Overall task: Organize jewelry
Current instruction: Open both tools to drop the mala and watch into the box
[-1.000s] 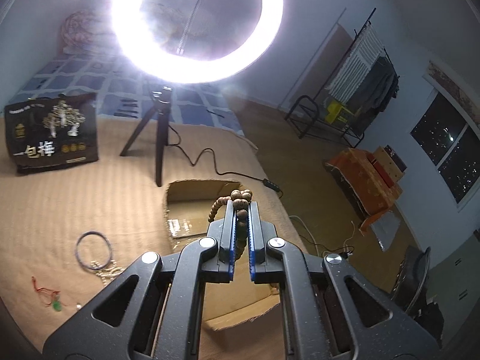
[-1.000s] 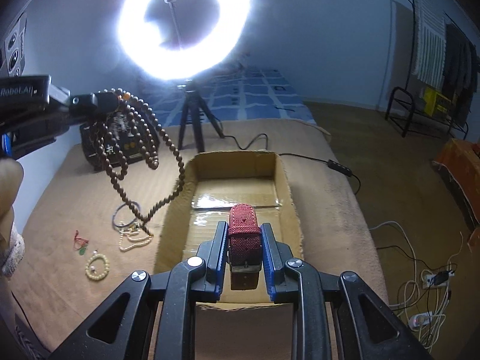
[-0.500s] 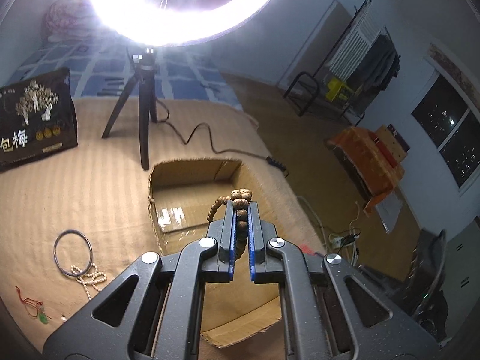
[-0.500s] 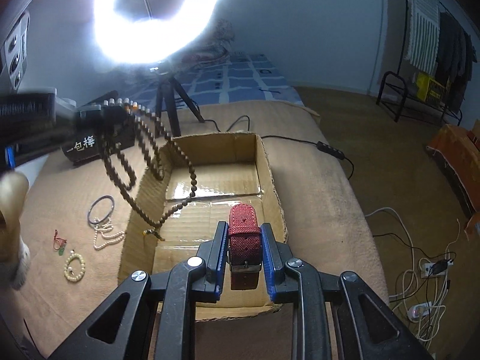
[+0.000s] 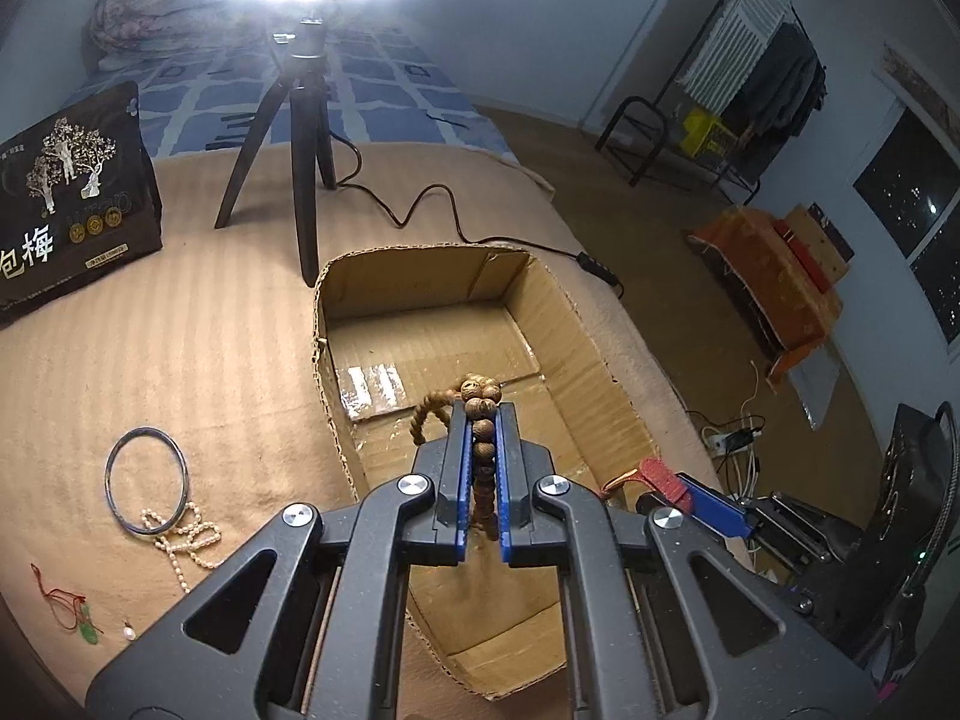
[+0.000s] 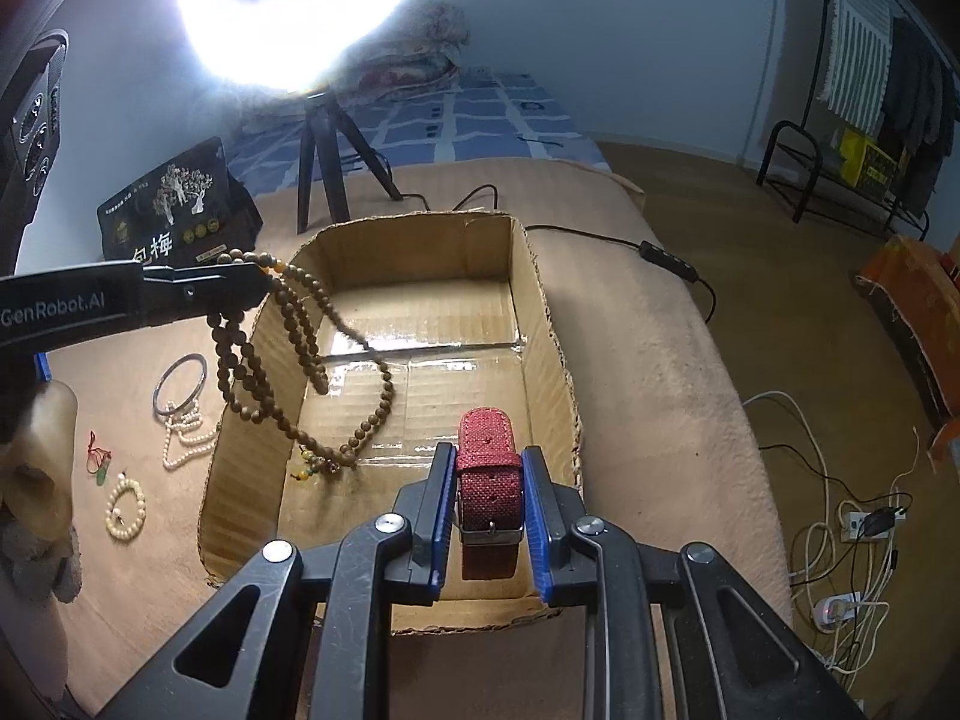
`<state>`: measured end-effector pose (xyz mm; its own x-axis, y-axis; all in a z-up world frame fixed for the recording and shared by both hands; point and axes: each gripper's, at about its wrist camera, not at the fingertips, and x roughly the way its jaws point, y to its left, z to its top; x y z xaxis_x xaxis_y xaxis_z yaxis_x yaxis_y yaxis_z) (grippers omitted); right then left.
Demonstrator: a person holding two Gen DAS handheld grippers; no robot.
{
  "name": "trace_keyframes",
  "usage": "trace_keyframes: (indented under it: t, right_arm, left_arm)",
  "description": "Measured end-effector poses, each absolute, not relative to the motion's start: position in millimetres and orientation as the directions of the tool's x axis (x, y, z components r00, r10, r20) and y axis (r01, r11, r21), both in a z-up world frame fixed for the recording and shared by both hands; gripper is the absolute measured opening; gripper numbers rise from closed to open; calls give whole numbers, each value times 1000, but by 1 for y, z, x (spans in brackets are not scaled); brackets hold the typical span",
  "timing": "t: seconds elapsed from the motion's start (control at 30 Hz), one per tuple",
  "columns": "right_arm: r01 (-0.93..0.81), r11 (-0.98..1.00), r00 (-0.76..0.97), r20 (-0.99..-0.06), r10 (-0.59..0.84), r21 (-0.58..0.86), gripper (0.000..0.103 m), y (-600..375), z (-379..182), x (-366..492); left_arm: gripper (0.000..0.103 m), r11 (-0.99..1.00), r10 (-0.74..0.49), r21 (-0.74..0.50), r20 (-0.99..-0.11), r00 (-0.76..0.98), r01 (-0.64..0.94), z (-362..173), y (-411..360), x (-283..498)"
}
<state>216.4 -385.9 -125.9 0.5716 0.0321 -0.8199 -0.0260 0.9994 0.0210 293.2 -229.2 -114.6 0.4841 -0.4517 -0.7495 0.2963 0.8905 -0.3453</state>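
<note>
Right wrist view gives me the clearest read: my left gripper (image 6: pixel 255 282) pinches the wooden bead strand (image 6: pixel 300 360) near its top, so the long loops hang free over the left wall of the cardboard box (image 6: pixel 543 324), with the lowest beads and their tassel end touching or nearly touching the box floor. I judge the strand is held high so it feeds down into the box without snagging on the wall. In the left wrist view the same beads (image 5: pixel 482 438) sit stacked between the narrow jaws, which are pressed onto them.

My right gripper (image 6: pixel 489 516) clamps the red watch strap (image 6: pixel 486 468) across its width near the buckle, the free end pointing forward above the near part of the box. Holding it there keeps it ready to drop in once the beads settle, I think.

Outside the box, on the tan blanket (image 6: pixel 630 330) to its left, wait the metal bangle (image 6: pixel 180 384), the pearl strand (image 6: pixel 183 444), a cream bead bracelet (image 6: pixel 126 507) and a red-cord green pendant (image 6: pixel 99 462). These look like the remaining pieces to collect.
</note>
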Motion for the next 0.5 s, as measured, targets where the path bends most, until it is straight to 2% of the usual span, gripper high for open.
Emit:
trace_keyframes:
  t: [0.07,0.1,0.13,0.17,0.23,0.4,0.5]
  right_arm:
    - [-31,999,578,-816,26,11,26,-384,-125,215]
    - [-30,1000,584,-812,16,-2,29,-382,-123,214]
    - [-30,1000,589,-808,9,-10,42,-381,-122,214]
    - [-31,999,599,-801,4,-18,58,-380,-119,213]
    - [-35,999,613,-790,2,-25,67,-379,-116,210]
    - [-45,999,616,-788,4,-30,68,-377,-110,208]
    - [-55,998,625,-780,5,-38,72,-371,-104,204]
  left_arm:
    - [6,894,-443,-335,-754,485,296,-115,-229,293]
    - [17,896,-439,-330,-757,484,296,-115,-228,293]
    - [24,899,-433,-324,-759,485,295,-115,-227,293]
    - [38,900,-430,-320,-760,486,295,-114,-227,293]
    - [41,904,-421,-308,-759,497,295,-112,-224,290]
    - [41,913,-402,-293,-761,509,283,-108,-214,286]
    - [41,919,-387,-274,-762,519,283,-103,-207,281]
